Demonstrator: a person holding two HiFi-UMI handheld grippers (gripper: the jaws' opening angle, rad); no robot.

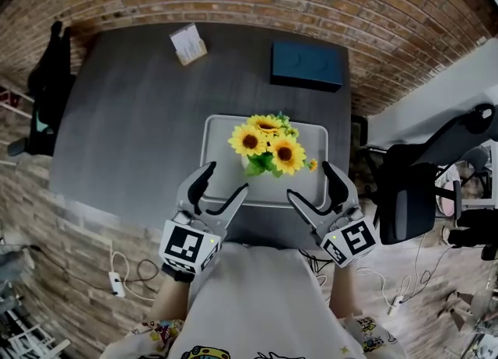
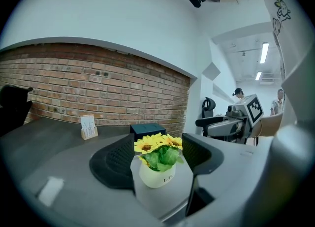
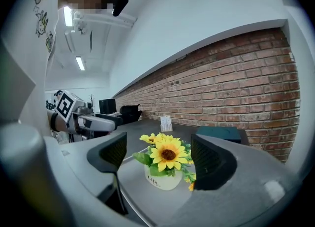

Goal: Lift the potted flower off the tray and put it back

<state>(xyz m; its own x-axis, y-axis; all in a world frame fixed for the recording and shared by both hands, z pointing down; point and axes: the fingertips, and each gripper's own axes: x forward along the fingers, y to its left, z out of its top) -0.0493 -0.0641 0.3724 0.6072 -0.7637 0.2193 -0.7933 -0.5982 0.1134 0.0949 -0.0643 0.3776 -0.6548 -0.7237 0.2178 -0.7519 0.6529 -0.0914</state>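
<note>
A white pot of yellow sunflowers stands upright on a light grey tray near the front of the dark table. My left gripper hovers over the tray's front left corner, open, its tips short of the pot. My right gripper mirrors it at the front right, also open. In the left gripper view the pot sits ahead in the gap between the two dark jaws, untouched. The right gripper view frames the pot the same way, with space on both sides.
A dark blue box and a small card holder sit at the table's far side, by the brick wall. Black office chairs stand to the right, another chair to the left. Cables lie on the floor.
</note>
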